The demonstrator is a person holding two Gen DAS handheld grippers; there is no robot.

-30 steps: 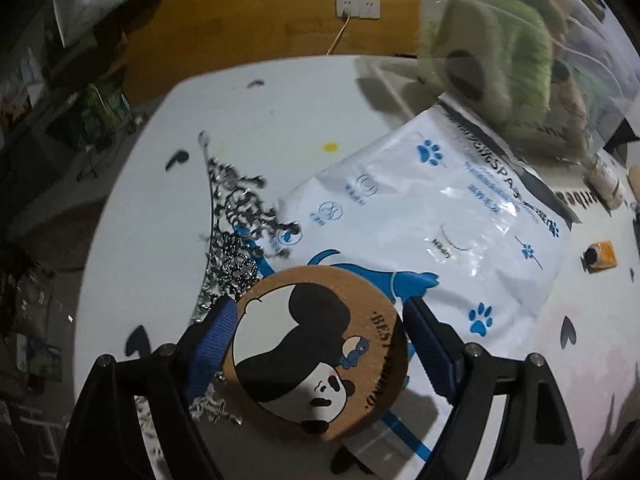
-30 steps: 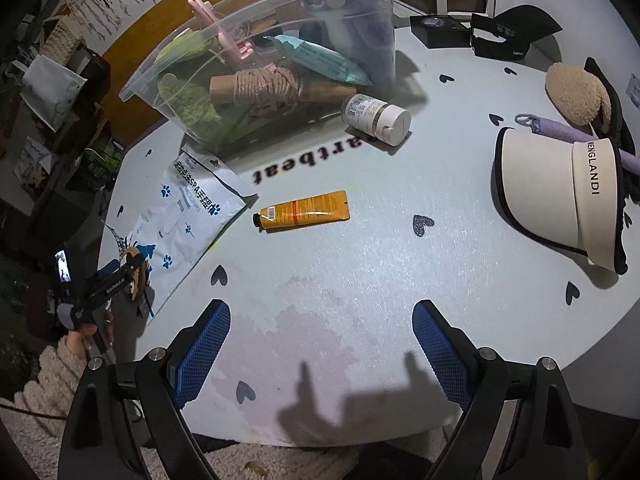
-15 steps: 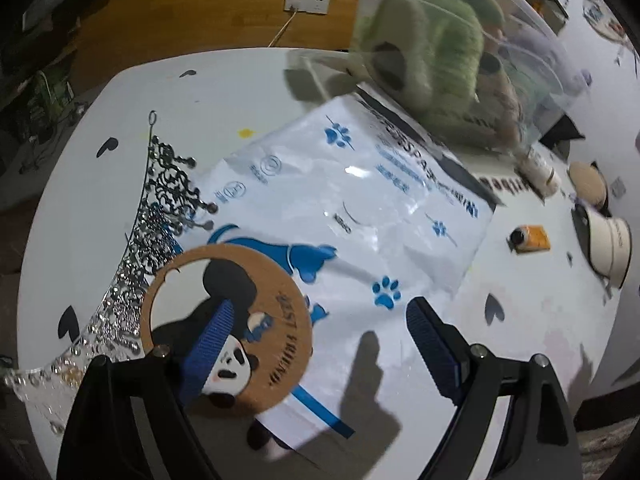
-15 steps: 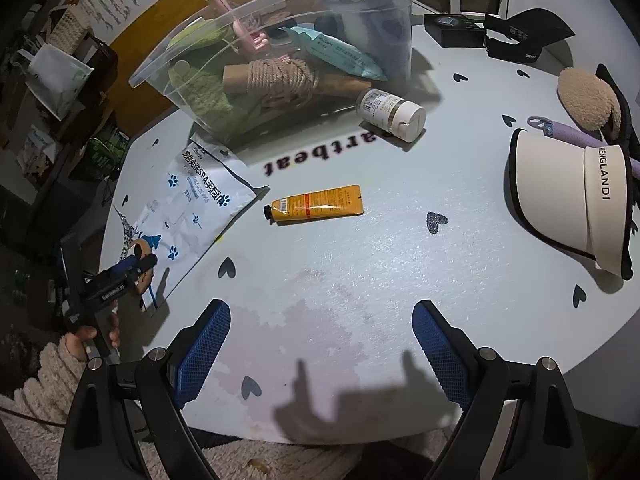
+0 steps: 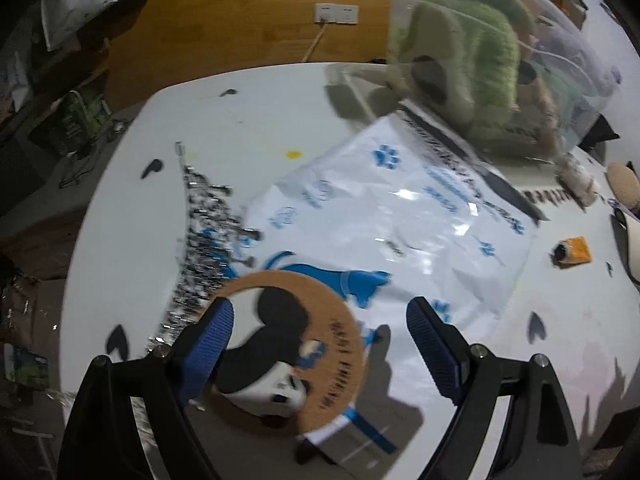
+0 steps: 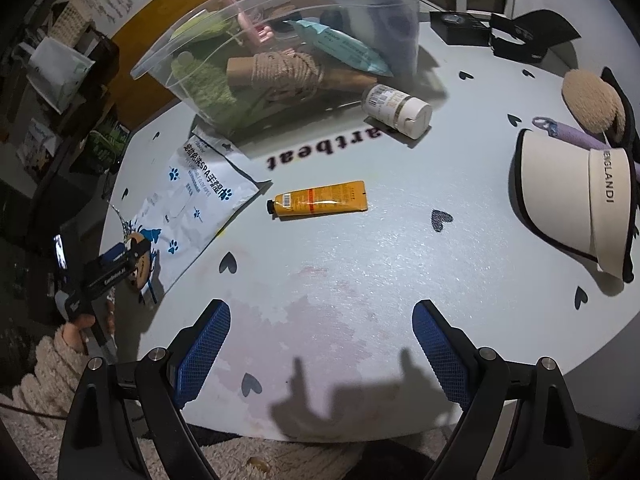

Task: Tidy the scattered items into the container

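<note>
A round cork coaster point(image 5: 292, 352) with a panda print rests on the near corner of a white pouch point(image 5: 400, 220) with blue paw prints. My left gripper point(image 5: 320, 340) hovers over it, open; the left pad overlaps the coaster's left part and the right pad stands apart from its rim. The clear plastic container point(image 6: 280, 40) sits at the back, holding a green plush, a rope roll and other items. My right gripper point(image 6: 320, 344) is open over bare table with nothing between its fingers. In the right wrist view a hand holds the left gripper point(image 6: 120, 264) at the far left.
A silver tiara point(image 5: 204, 220) lies left of the pouch. An orange tube point(image 6: 320, 202) and a white bottle point(image 6: 396, 110) lie mid-table. A cream visor point(image 6: 576, 204), a beige puff point(image 6: 592, 100) and black items point(image 6: 520, 36) sit on the right. The table edge is close below.
The coaster was squarely between the left pads a second ago; now it sits off to the left, under the left pad, with a gap to the right pad. The right gripper has stayed put.
</note>
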